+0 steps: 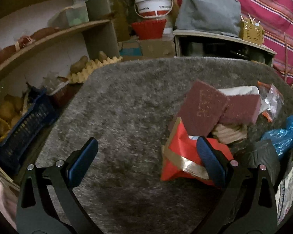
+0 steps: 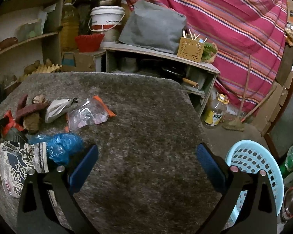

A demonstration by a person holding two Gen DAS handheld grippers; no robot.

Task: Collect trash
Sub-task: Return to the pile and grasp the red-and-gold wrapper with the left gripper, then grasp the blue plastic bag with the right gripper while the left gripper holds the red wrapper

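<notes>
A pile of trash lies on a grey shaggy mat (image 1: 130, 105). In the left wrist view I see a red wrapper with a gold band (image 1: 179, 156), maroon scouring pads (image 1: 203, 107), a blue plastic bag (image 1: 285, 134) and a clear packet (image 1: 273, 99). My left gripper (image 1: 146, 163) is open, its right finger over the red wrapper, holding nothing. In the right wrist view the blue plastic bag (image 2: 64, 146), a printed black-and-white bag (image 2: 21, 165), the clear packet (image 2: 89, 115) and a white pouch (image 2: 56, 107) lie to the left. My right gripper (image 2: 147, 165) is open and empty over bare mat (image 2: 146, 117).
A light blue perforated basket (image 2: 257, 167) stands at the mat's right edge. Shelves with potatoes and a dark blue crate (image 1: 23, 134) are on the left. A low cabinet (image 2: 166, 62), a white bucket (image 2: 107, 19), an oil bottle (image 2: 214, 111) and a striped cloth (image 2: 234, 29) are behind.
</notes>
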